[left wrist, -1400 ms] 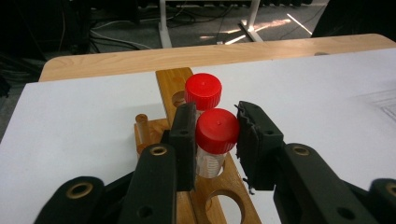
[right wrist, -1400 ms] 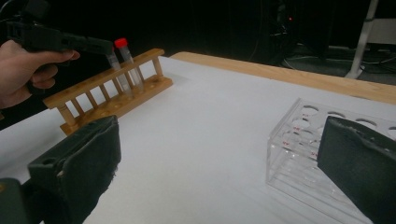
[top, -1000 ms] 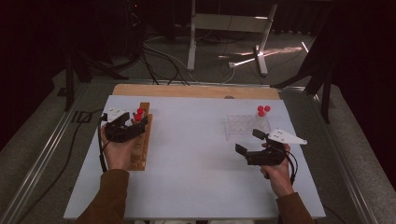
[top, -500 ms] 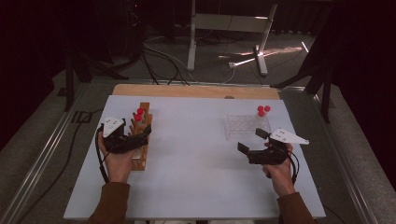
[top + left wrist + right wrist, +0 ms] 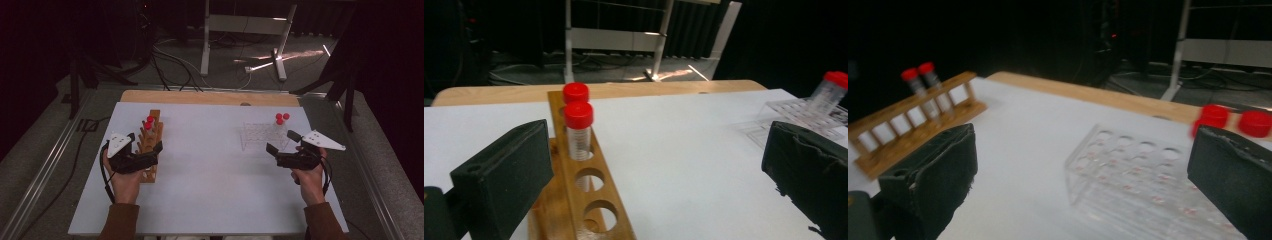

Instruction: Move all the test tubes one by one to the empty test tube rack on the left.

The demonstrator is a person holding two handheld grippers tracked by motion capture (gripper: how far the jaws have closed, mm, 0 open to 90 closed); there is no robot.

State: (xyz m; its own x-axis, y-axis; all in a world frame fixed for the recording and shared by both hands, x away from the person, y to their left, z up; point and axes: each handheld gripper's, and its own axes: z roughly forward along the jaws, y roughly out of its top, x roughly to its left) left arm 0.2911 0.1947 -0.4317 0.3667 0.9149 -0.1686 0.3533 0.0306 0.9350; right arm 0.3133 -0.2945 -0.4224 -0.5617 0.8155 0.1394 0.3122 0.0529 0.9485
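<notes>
Left tongs (image 5: 659, 170), just opened and released, flank my wooden rack (image 5: 584, 200) near the surface's left edge; their view reveals its empty holes. Right tongs (image 5: 1083, 175) gape before the clear rack (image 5: 1143, 175).

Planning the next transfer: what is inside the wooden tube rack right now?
The long wooden tube rack holds two clear red-capped tubes in its two far holes. The three nearer holes look empty. The tubes' lower ends are hidden behind the rack's top board.
</notes>
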